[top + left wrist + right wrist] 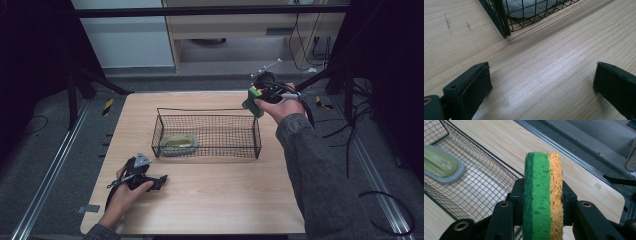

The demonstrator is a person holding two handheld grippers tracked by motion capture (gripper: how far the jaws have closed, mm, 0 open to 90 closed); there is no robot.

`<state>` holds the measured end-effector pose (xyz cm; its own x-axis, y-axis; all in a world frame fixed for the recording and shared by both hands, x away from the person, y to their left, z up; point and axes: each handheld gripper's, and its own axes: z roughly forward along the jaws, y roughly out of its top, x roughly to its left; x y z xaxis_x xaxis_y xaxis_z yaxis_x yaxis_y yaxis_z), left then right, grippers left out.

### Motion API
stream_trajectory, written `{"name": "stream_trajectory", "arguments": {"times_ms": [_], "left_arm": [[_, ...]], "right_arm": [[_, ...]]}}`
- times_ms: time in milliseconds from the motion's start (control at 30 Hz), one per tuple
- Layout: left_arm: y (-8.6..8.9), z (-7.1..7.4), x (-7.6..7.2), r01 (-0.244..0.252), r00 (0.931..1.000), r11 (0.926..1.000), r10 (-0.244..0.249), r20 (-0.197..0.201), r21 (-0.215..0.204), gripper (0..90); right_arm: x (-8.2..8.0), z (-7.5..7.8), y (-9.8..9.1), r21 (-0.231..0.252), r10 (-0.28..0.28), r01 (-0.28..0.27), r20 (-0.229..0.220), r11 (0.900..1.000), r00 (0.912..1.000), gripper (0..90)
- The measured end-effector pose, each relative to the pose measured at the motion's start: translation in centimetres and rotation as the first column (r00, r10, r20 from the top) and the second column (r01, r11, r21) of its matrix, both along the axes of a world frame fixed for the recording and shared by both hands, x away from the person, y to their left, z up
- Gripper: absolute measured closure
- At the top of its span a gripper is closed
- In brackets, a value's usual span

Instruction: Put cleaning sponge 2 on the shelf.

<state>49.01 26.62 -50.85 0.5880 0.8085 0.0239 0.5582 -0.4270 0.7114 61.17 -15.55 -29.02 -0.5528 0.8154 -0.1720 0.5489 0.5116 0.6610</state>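
Over on the left, your left gripper (pixel 161 179) sits low on the pale wooden table (pixel 215 195), jaws spread wide with nothing between them, so leave it parked. Mid-table, the black wire mesh basket (pixel 207 131) already holds a grey-rimmed green scrubbing pad (pixel 178 143) at its left end. Your right gripper (pixel 255 101) is clamped on the green-and-orange sponge (pixel 542 195), raised beside the basket's right end (looks headed inside). Clear the rim first, lower into the free right half, then let go.
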Motion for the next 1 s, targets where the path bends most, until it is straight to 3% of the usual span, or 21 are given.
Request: {"name": "stream_trajectory", "arguments": {"times_ms": [467,1000], "left_arm": [[0.0,0.0,0.0,0.001,1.0,1.0,-0.001,0.0,0.0,0.2],[0.0,0.0,0.1,0.004,1.0,1.0,-0.004,0.002,-0.001,0.2]], "right_arm": [[0.1,-1.8,1.4,-0.014,0.038,-0.038,-0.034,0.9992,0.9987,64.6],[1.3,-5.3,1.9,-0.005,0.062,-0.063,-0.087,0.998,0.9943,64.6]]}}
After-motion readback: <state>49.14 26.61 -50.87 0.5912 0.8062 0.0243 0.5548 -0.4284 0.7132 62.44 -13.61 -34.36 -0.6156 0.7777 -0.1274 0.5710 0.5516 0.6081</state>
